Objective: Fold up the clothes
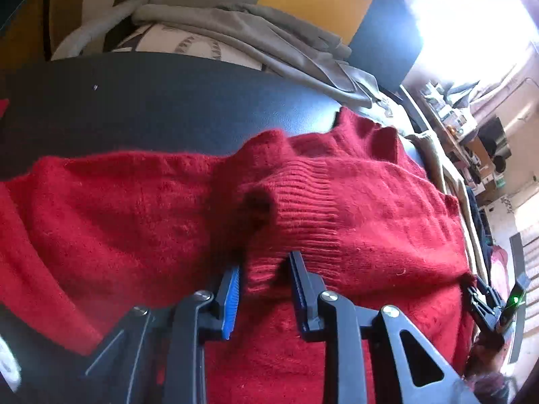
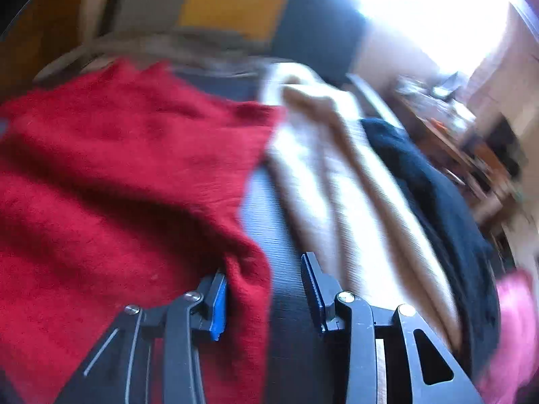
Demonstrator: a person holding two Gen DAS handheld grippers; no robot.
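Both grippers, left gripper (image 1: 266,269) and right gripper (image 2: 266,276), stand with fingers apart over the red sweater (image 1: 353,208) on the dark table (image 1: 151,107). One cuff seems folded inward; most folding remains.

A fuzzy red knit sweater (image 1: 353,208) lies spread across the dark tabletop (image 1: 151,111), its ribbed cuff folded over the body at centre, its neck bunched toward one o'clock, one edge hanging at six o'clock.
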